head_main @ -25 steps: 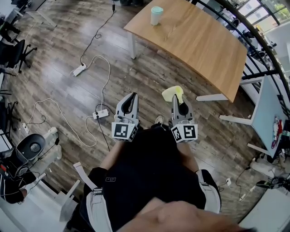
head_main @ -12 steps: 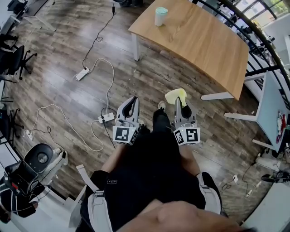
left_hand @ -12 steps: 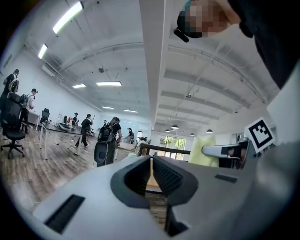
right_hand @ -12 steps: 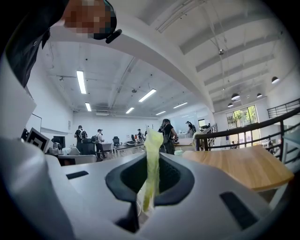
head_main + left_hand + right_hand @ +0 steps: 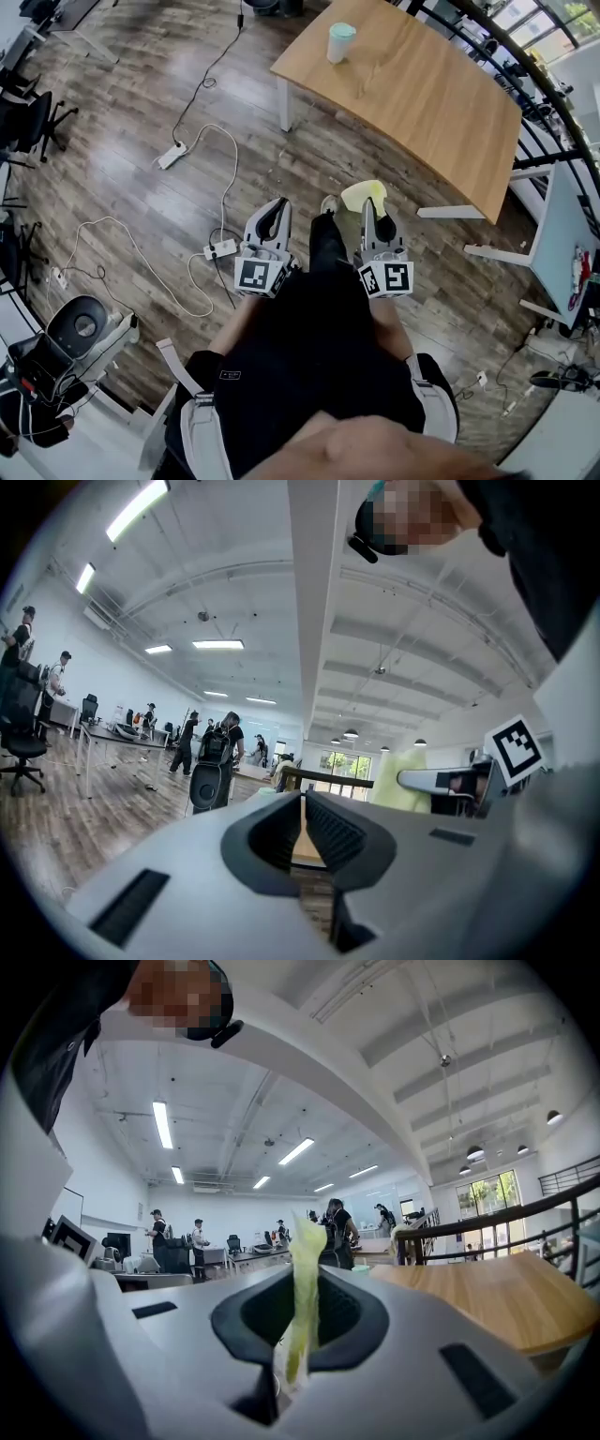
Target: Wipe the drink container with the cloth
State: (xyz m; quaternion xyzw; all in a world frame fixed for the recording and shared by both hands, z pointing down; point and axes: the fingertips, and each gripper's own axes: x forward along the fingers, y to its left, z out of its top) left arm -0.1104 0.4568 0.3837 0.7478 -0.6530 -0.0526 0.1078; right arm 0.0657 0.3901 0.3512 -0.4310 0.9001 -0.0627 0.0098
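Observation:
The drink container, a pale mint cup with a lid, stands at the far left end of the wooden table, far ahead of both grippers. My right gripper is held at waist height over the floor, shut on a yellow-green cloth. In the right gripper view the cloth stands up as a thin strip pinched between the jaws. My left gripper is level beside it, shut with nothing in it. From the left gripper view, the cloth shows off to the right.
White cables and power strips trail over the dark wood floor to the left. A railing runs behind the table. Office chairs stand at the far left, and a floor device sits at the lower left. Several people stand far off.
The table and cup have shifted slightly in the head view as the person steps closer. Both grippers keep their pose, and the cloth stays pinched in the right one.

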